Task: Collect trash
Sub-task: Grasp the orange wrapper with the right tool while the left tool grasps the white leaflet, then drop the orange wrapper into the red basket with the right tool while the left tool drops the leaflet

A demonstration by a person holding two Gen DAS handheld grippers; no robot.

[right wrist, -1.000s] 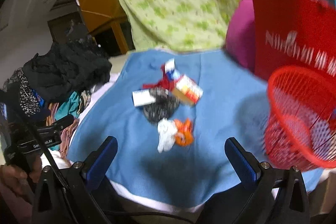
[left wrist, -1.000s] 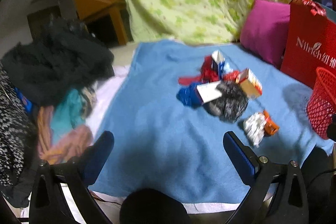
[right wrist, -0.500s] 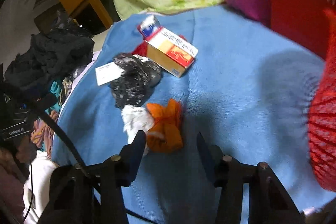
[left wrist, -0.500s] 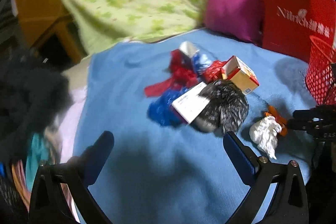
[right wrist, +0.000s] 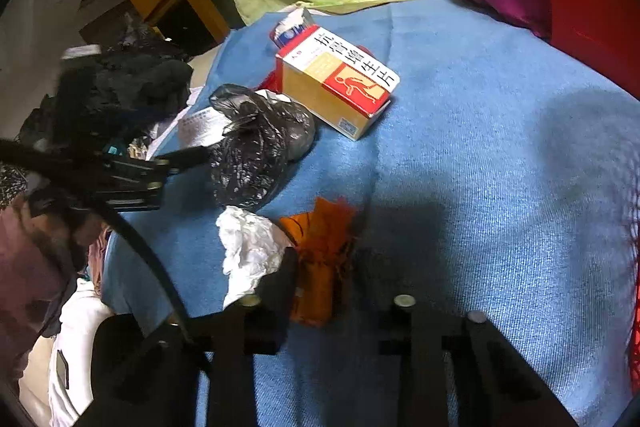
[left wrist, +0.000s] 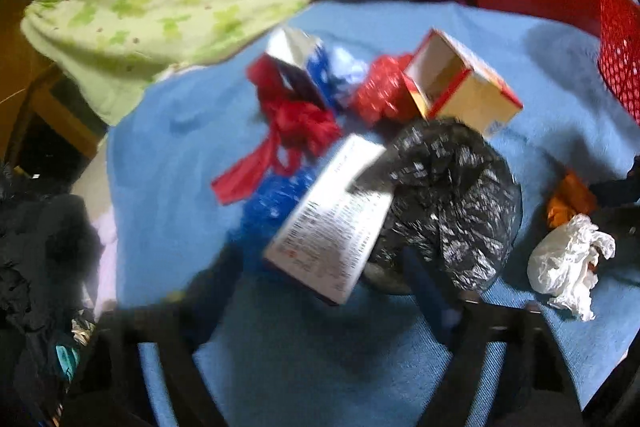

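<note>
Blue blanket (left wrist: 168, 147) under it all. Left view: left gripper (left wrist: 320, 279) has been narrowing its jaws, half open around the white leaflet box (left wrist: 332, 227); the black bag (left wrist: 448, 211) at three o'clock may snag.

Right view: right gripper (right wrist: 324, 291) pinches the orange wrapper (right wrist: 320, 247); the white tissue (right wrist: 248, 247) at nine o'clock could drag along.

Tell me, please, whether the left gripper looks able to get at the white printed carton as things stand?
Probably yes: the white printed carton lies atop the pile, directly ahead of the left gripper, with nothing covering it.
</note>
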